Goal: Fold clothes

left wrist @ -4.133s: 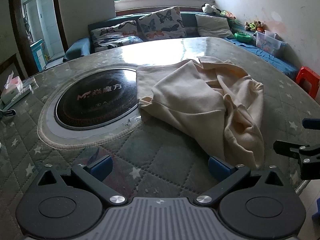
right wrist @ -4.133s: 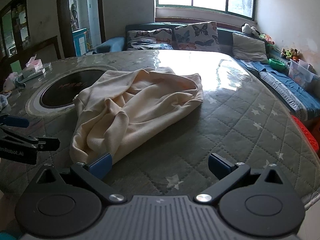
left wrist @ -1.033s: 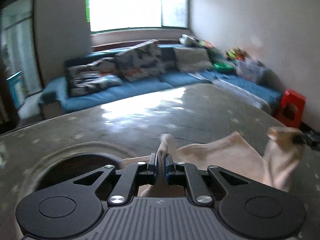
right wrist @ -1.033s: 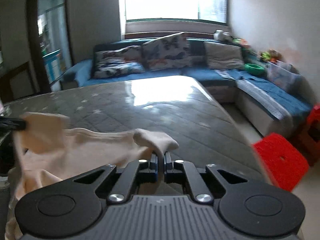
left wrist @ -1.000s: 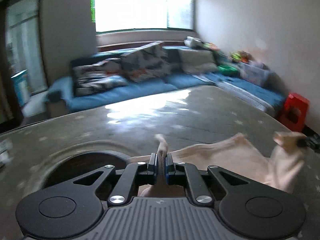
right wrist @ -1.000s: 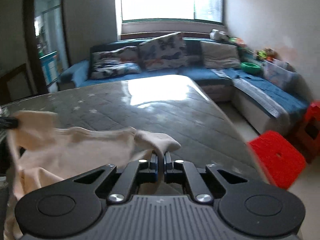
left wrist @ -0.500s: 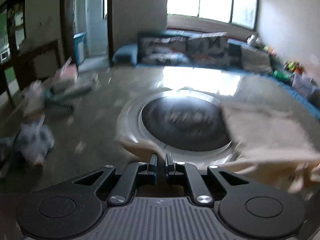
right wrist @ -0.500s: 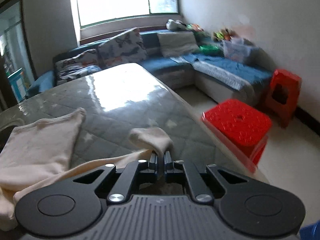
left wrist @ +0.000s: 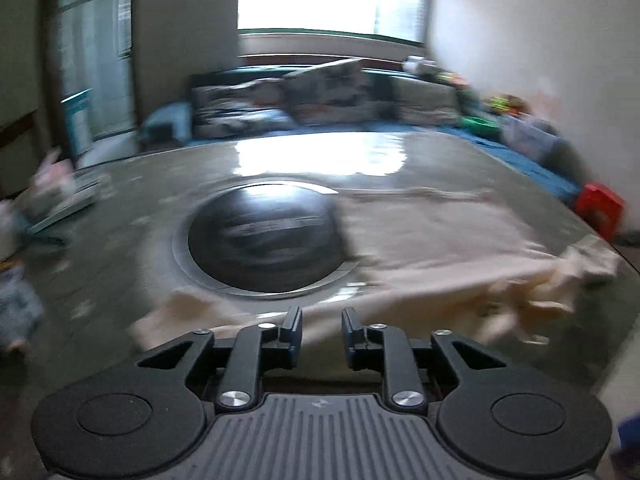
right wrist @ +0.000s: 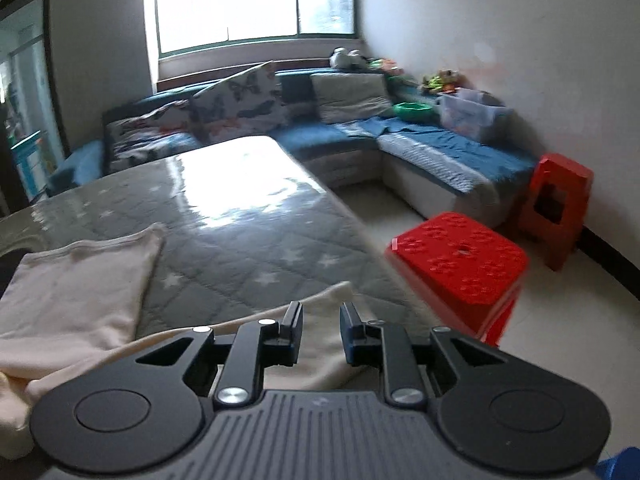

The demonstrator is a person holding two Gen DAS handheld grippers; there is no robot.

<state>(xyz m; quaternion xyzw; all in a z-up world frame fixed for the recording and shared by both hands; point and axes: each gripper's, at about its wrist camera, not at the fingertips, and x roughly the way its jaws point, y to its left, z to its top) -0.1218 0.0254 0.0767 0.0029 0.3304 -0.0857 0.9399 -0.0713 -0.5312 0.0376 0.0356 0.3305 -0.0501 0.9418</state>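
Closest to the left wrist camera, the left gripper (left wrist: 321, 330) has its jaws opening, a gap between the blue pads, with the cream garment (left wrist: 432, 248) lying under them but not pinched. The right gripper (right wrist: 320, 326) is likewise opening above a corner of the same cream garment (right wrist: 76, 304), its pads no longer pressing the cloth. The garment lies spread across the quilted, star-patterned tabletop (right wrist: 248, 248), partly covering a dark round inset (left wrist: 260, 240). Beyond the tabletop edge stand two red stools (right wrist: 460, 264), then a blue sofa (right wrist: 440, 140) with butterfly cushions under a bright window (right wrist: 256, 0).
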